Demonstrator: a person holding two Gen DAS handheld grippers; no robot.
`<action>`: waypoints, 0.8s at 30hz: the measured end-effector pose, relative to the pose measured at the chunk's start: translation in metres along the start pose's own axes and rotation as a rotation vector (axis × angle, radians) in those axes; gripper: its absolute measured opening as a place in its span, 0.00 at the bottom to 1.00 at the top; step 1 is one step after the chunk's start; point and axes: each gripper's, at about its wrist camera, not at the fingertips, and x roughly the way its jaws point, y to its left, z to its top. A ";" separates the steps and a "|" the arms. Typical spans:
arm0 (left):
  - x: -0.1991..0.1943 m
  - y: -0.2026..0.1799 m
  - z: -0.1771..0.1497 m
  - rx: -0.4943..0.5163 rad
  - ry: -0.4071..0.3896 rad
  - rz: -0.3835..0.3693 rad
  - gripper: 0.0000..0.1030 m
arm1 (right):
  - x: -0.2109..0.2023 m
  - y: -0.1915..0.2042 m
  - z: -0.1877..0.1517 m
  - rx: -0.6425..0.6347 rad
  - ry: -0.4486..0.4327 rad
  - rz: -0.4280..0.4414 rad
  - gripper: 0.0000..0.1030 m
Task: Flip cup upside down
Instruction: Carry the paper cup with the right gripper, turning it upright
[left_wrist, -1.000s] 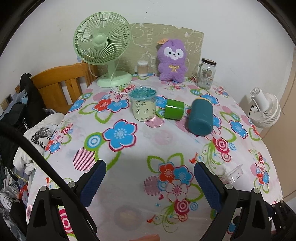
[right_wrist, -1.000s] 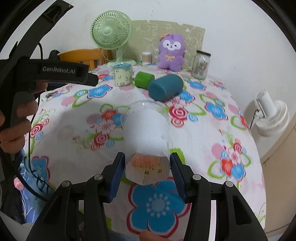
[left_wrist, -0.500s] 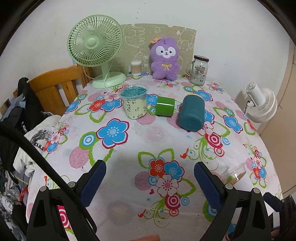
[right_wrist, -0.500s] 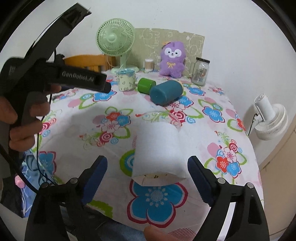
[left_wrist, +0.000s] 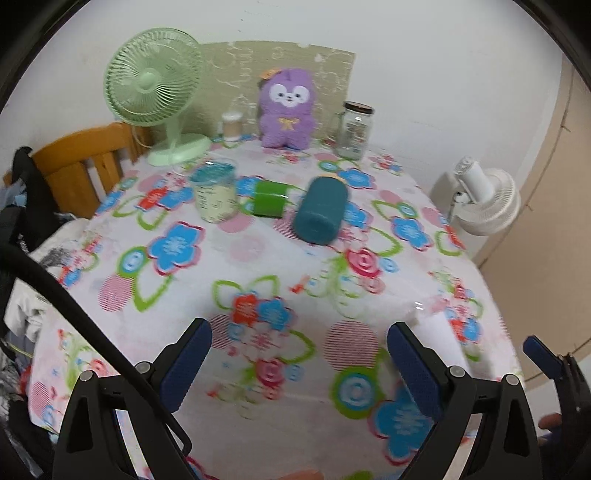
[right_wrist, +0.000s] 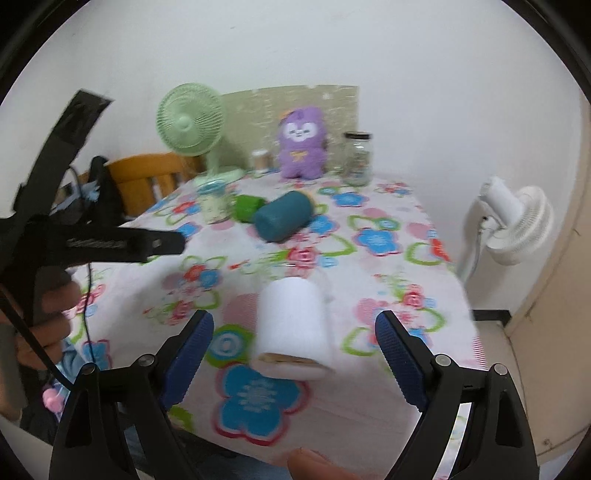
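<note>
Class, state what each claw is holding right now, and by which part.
Nothing. The right claw is open around the white cup without touching it; the left claw is open and empty.

No text can be read. White lettering on the left gripper (right_wrist: 122, 244), at the frame's left, is blurred.

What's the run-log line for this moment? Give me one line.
right gripper: open, empty | cup: on table, between its fingers, untouched | left gripper: open, empty | flip: unclear, blurred
</note>
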 end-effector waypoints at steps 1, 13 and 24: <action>0.000 -0.007 0.000 -0.001 0.007 -0.015 0.94 | -0.003 -0.008 -0.001 0.013 -0.002 -0.015 0.88; 0.018 -0.080 -0.006 0.070 0.044 -0.060 0.94 | -0.025 -0.079 -0.026 0.140 -0.003 -0.096 0.89; 0.052 -0.125 -0.007 0.109 0.115 -0.076 0.94 | -0.026 -0.116 -0.042 0.195 0.020 -0.130 0.89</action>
